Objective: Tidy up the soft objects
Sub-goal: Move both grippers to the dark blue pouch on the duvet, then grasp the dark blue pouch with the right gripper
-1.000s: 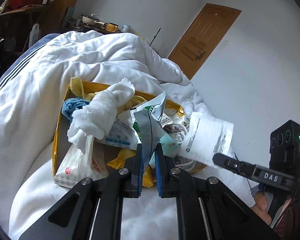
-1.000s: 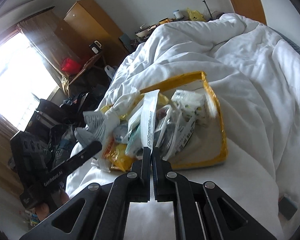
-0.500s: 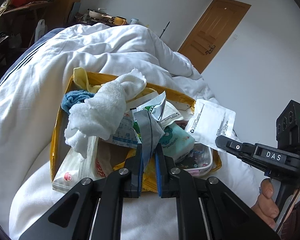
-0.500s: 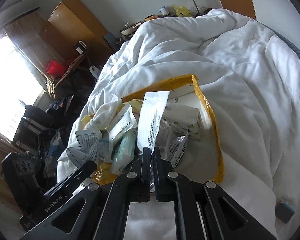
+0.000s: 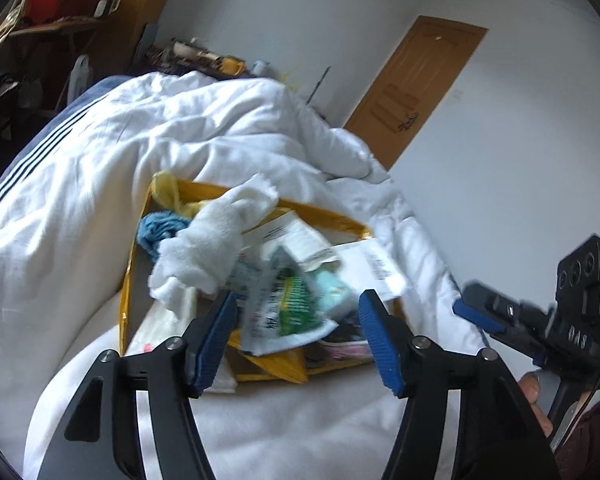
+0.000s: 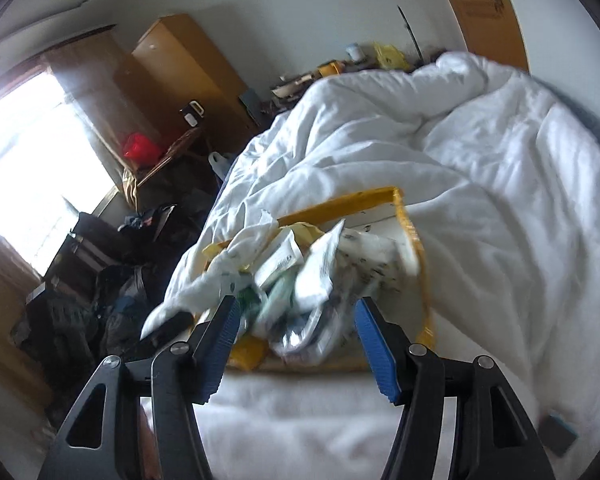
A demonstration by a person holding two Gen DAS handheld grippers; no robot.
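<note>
Hovering near the yellow box [image 5: 204,190] of packets [image 5: 288,304] and a white towel [image 5: 216,236], both grippers, left [image 5: 296,336] and right [image 6: 294,334], have jaws apart, holding nothing.

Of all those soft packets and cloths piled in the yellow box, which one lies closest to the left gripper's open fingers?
The green-and-white printed packet, lying right between the open fingers of the left hand-held gripper. The white towel and blue cloth lie farther back.

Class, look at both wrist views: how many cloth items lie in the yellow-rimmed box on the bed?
2 visible: a white towel draped over the pile's left side, and a blue cloth behind it in the yellow-rimmed box's far-left corner. More may be hidden beneath the packets.
</note>
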